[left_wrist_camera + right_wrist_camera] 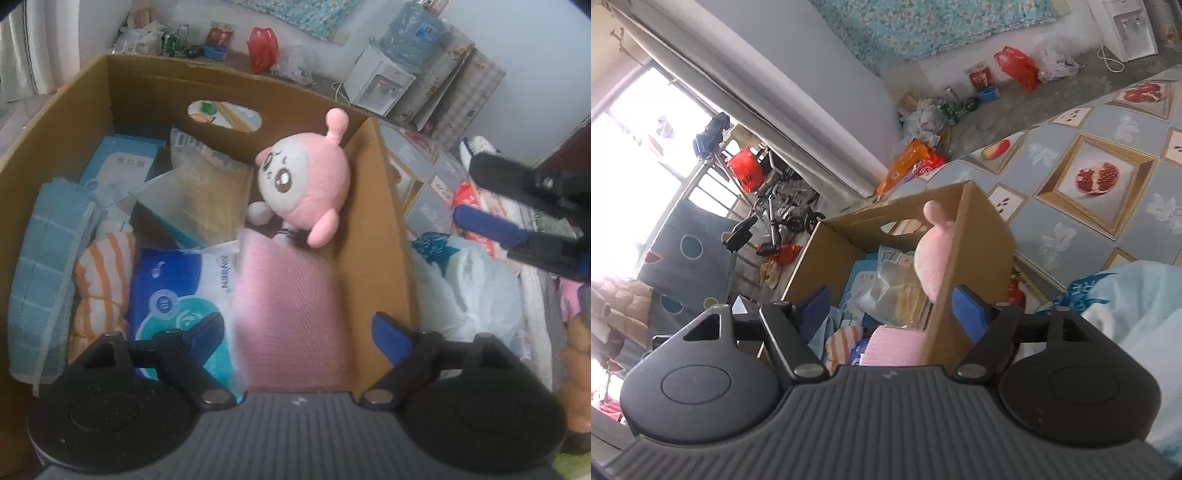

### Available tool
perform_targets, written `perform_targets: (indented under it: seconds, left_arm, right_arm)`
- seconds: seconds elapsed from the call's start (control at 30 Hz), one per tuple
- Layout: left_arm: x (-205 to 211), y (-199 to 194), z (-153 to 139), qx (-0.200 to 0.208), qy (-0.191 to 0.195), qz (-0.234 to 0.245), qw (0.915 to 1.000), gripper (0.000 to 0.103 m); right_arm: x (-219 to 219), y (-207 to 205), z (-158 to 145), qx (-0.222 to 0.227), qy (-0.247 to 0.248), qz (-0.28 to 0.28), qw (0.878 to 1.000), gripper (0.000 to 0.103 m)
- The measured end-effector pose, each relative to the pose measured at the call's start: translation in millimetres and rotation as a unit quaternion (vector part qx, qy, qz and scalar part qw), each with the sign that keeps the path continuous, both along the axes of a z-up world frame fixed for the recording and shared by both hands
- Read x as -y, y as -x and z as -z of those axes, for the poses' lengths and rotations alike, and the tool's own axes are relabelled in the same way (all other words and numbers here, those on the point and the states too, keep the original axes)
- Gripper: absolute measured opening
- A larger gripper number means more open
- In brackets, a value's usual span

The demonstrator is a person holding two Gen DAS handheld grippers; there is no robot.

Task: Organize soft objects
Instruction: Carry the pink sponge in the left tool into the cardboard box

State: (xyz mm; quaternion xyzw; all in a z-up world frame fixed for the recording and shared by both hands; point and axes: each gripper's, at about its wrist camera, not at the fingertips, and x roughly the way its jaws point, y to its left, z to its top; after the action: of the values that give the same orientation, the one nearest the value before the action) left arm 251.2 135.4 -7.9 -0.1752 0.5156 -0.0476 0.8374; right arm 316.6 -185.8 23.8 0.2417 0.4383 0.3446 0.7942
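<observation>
Plush toy in the cardboard box, against its right wall, behind folded cloth.

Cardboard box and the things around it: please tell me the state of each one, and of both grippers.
Box: open, nearly full.
Plush: in box, tilted against its wall.
Pink cloth: lying in box.
Left gripper: open, empty, over the cloth.
Right gripper: open, empty, outside the box.
</observation>
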Motion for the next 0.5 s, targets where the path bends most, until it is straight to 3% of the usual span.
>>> perform_targets:
  seconds: [0.3, 0.5]
  left_arm:
    - [14.2, 13.0, -23.8, 0.035, -0.018, 0.000, 0.9992, 0.091]
    - [25.8, 64.1, -80.3, 0.131, -0.055, -0.006, 0.9899, 0.091]
  right_arm:
    - [17.8, 11.7, 6.0, -0.009, -0.017, 0.003, 1.000, 0.075]
    - [71.8, 52.0, -28.2, 0.027, -0.043, 0.003, 0.999, 0.080]
